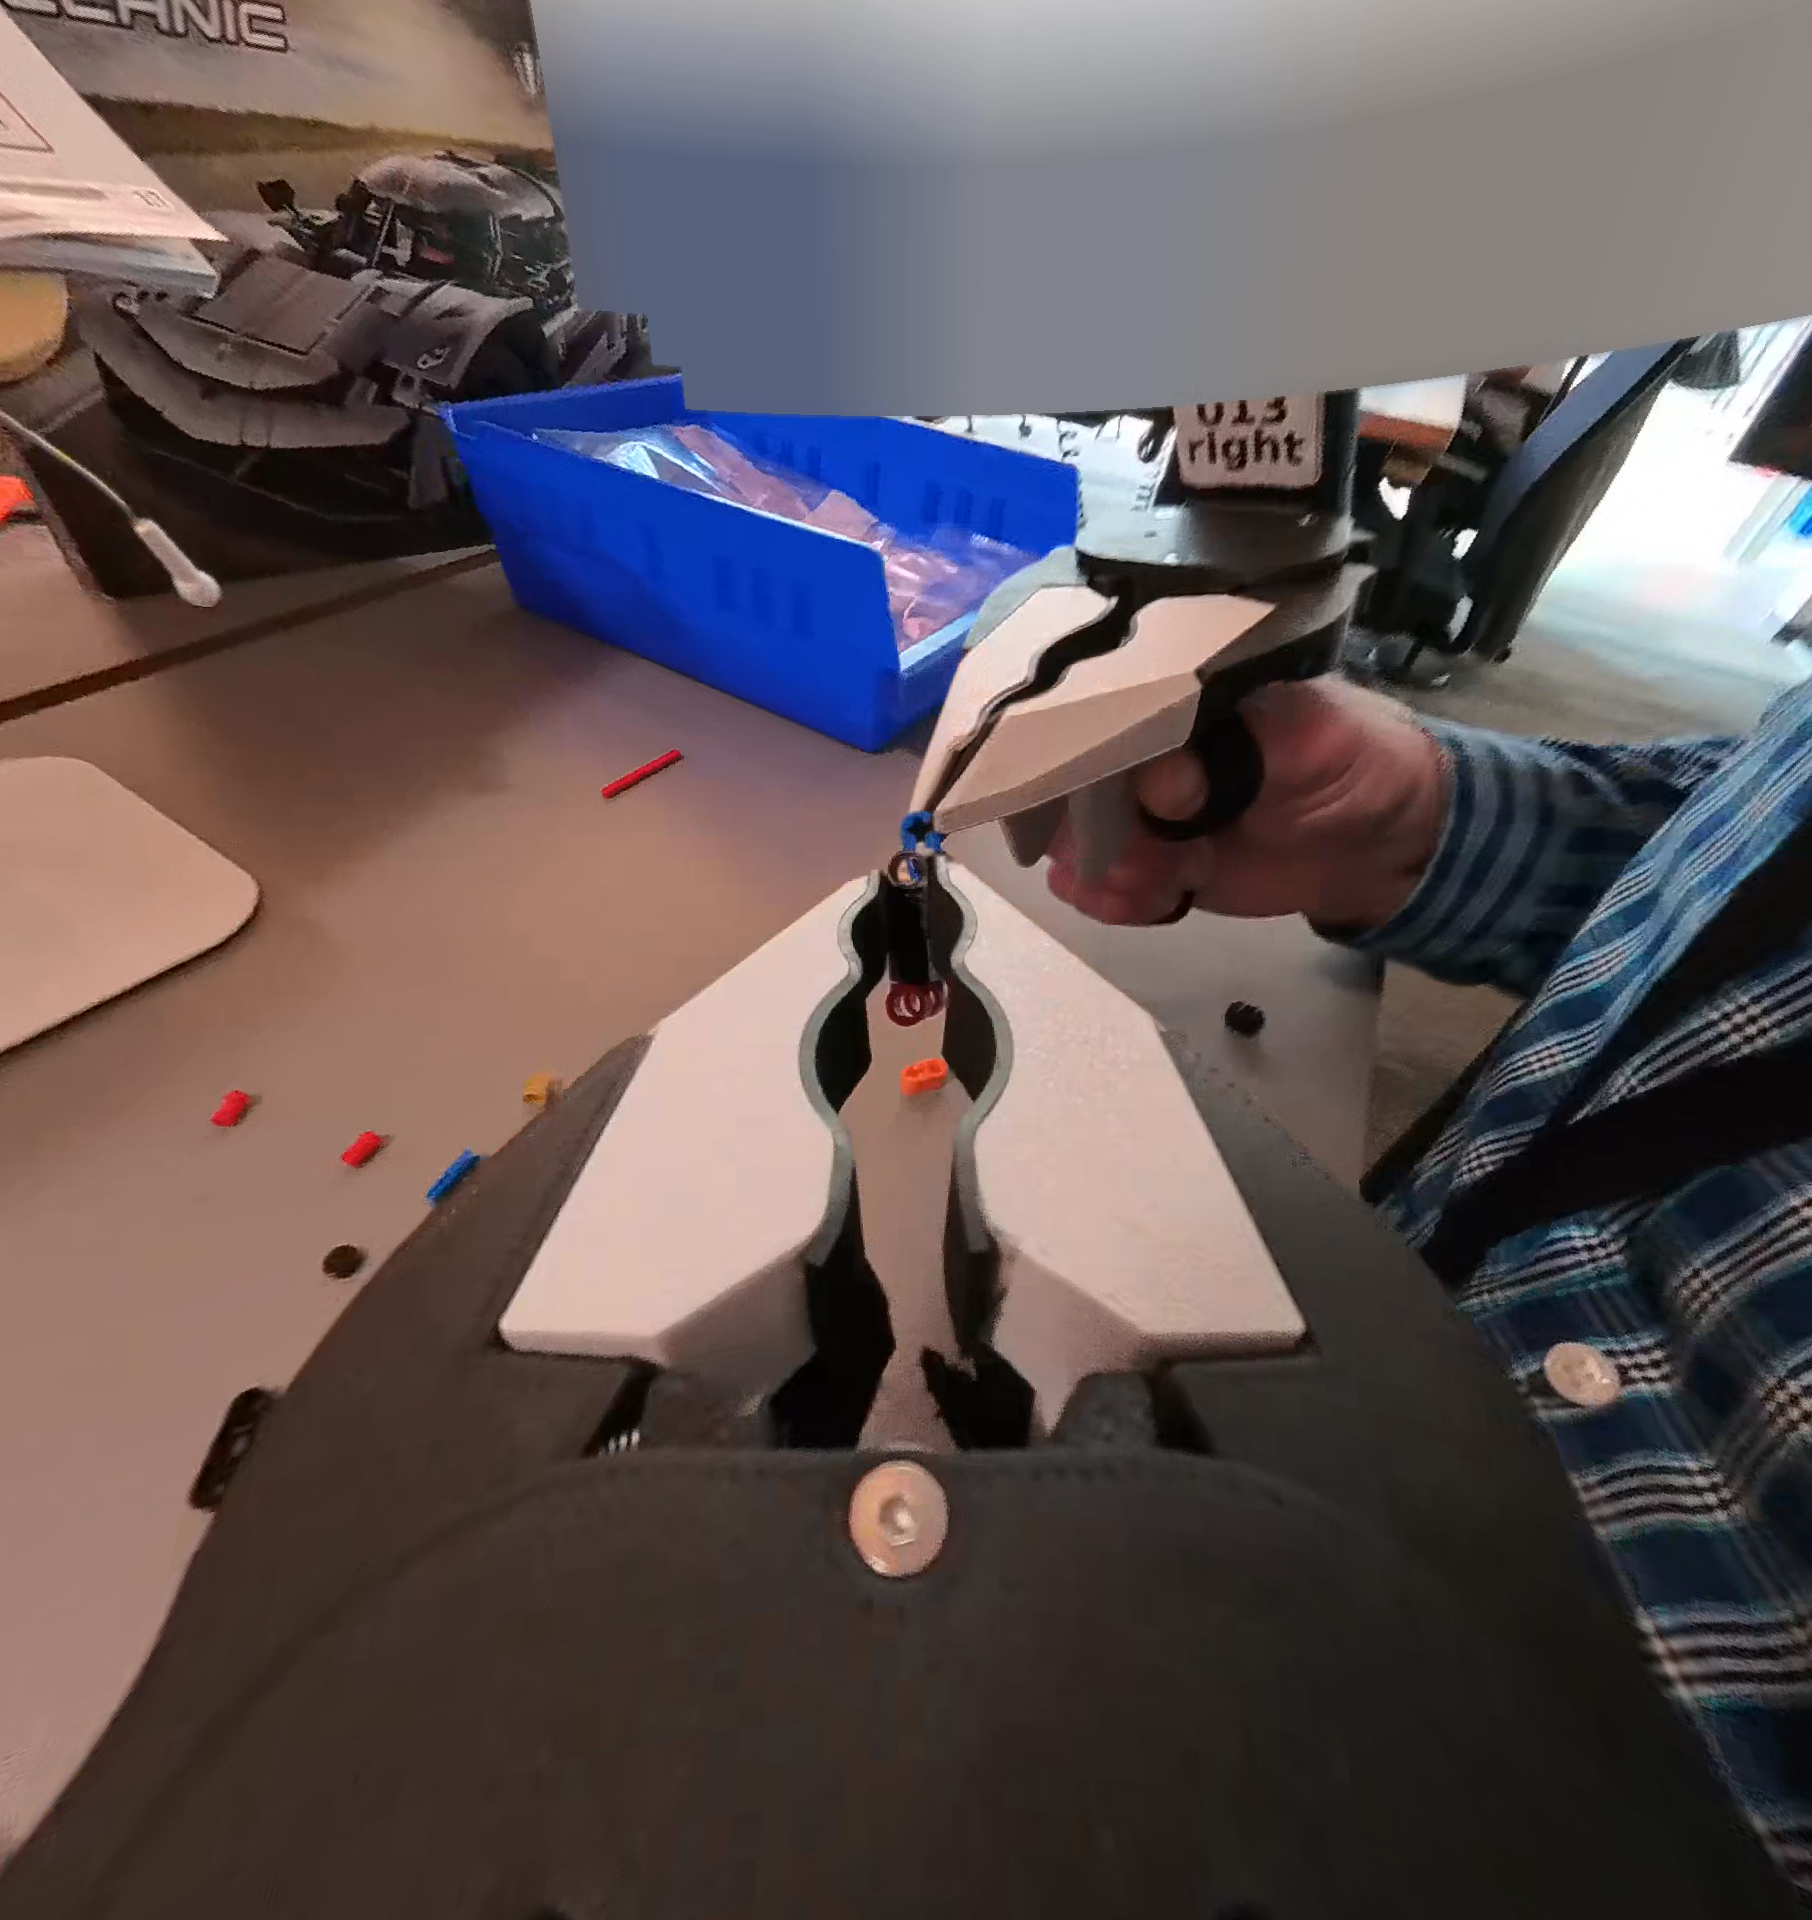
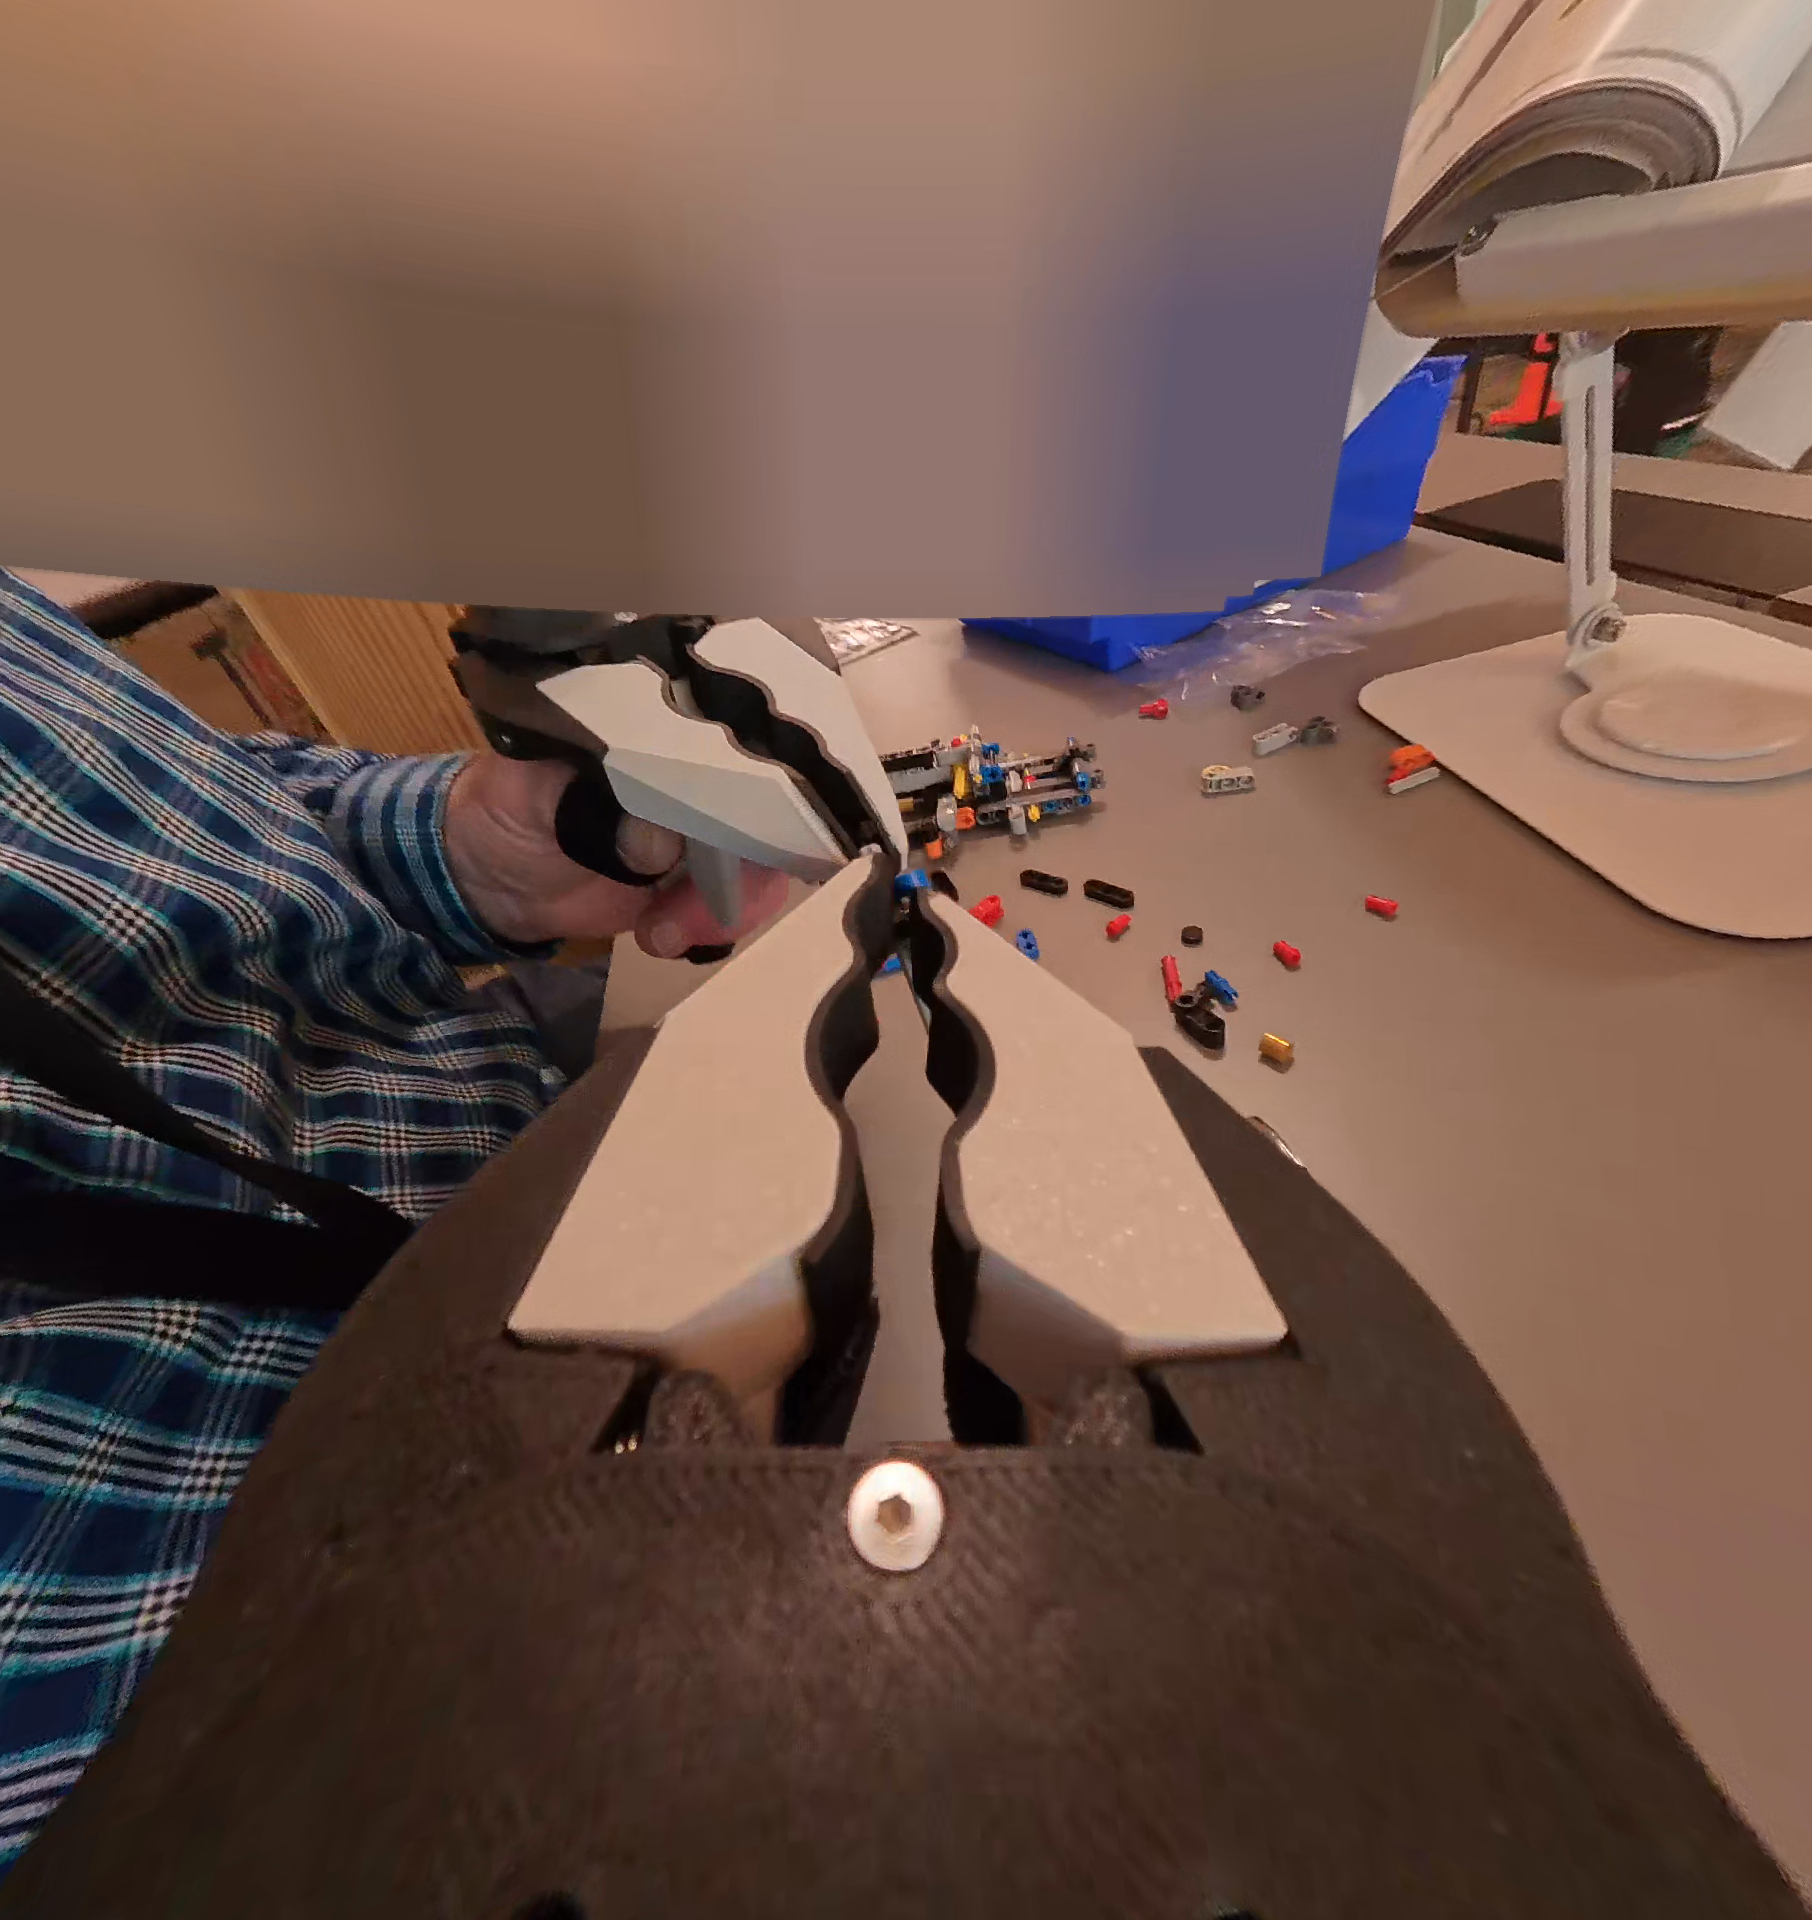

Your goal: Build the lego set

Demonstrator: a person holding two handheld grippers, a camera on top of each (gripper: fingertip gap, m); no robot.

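A black beam is clamped upright between the tips of the left gripper, red rings showing at its near end. Right at those tips, a small blue pin is pinched in the closed right gripper and is being brought against the beam's far end; whether it is seated yet cannot be told. From the right wrist view the same meeting is seen: the blue pin sits at the tips of the right gripper, with the left gripper coming in from the left and touching tip to tip.

Beyond the right gripper's tips, a partly built frame is lying on the table, well short of a finished model by the look of it. Ahead and to the right of that gripper, loose parts are scattered: red pins, black links, a tan piece. Under the left gripper an orange piece is left on the table, and farther ahead a blue bin with bagged parts is waiting. The build is judged early: one small sub-assembly in hand, plenty left unplaced. Off to the right, a manual is propped on a stand.
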